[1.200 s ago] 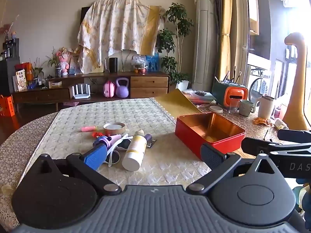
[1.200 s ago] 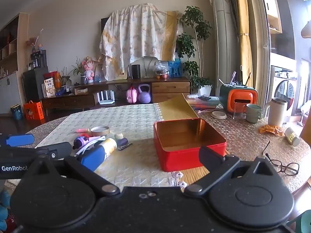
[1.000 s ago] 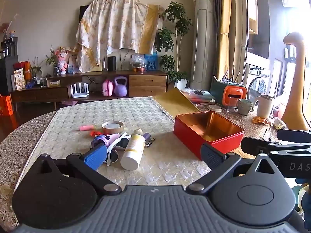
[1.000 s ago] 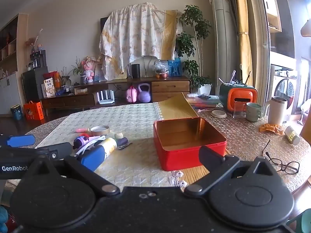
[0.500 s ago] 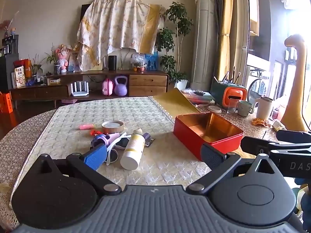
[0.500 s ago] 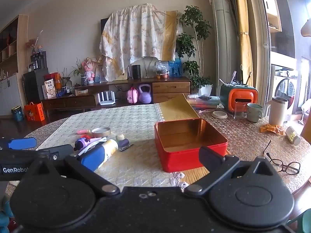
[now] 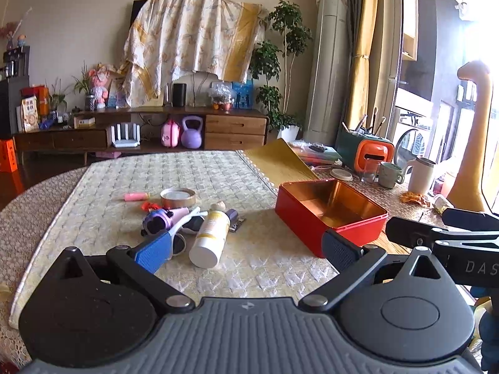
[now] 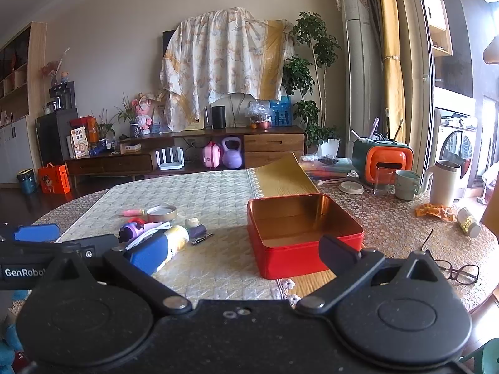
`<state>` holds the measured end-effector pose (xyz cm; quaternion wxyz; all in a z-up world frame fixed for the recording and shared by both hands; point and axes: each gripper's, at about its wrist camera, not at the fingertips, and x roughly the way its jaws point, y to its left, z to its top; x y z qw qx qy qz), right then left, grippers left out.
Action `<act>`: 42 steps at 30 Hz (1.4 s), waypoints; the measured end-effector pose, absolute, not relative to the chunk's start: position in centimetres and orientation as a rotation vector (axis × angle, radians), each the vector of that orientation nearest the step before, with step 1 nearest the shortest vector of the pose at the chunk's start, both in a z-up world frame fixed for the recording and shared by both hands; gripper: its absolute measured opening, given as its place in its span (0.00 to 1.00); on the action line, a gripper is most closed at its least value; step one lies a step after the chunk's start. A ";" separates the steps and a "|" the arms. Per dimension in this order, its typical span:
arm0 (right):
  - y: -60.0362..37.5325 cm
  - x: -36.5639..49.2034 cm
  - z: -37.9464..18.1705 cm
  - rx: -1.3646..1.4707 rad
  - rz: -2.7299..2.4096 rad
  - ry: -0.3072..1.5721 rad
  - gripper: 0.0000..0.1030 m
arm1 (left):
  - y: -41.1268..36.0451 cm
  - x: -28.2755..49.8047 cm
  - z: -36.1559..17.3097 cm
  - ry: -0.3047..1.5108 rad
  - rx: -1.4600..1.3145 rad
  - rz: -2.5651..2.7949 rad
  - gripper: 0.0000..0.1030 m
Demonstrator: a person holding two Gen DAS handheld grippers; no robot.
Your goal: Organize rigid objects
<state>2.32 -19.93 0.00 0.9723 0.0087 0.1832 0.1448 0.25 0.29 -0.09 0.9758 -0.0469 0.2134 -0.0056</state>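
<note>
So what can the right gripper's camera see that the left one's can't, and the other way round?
Only the right wrist view shows the eyeglasses on the table's near right and the tall cabinet at far left. Only the left wrist view shows the tan giraffe-like figure by the window. Both show the open red tin, the white bottle in the clutter and the orange holder.
</note>
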 end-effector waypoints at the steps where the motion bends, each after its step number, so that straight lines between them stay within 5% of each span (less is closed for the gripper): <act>1: -20.0 2.4 0.0 0.017 0.293 0.369 1.00 | 0.4 0.3 -0.1 0.433 -0.098 -0.012 1.00; 27: -18.1 4.2 -1.2 -0.019 0.298 0.415 1.00 | 1.9 1.4 -1.5 0.471 -0.133 -0.003 1.00; 42: -12.0 12.8 -3.3 -0.155 0.500 0.582 1.00 | 8.8 9.6 -3.5 0.546 -0.102 0.036 1.00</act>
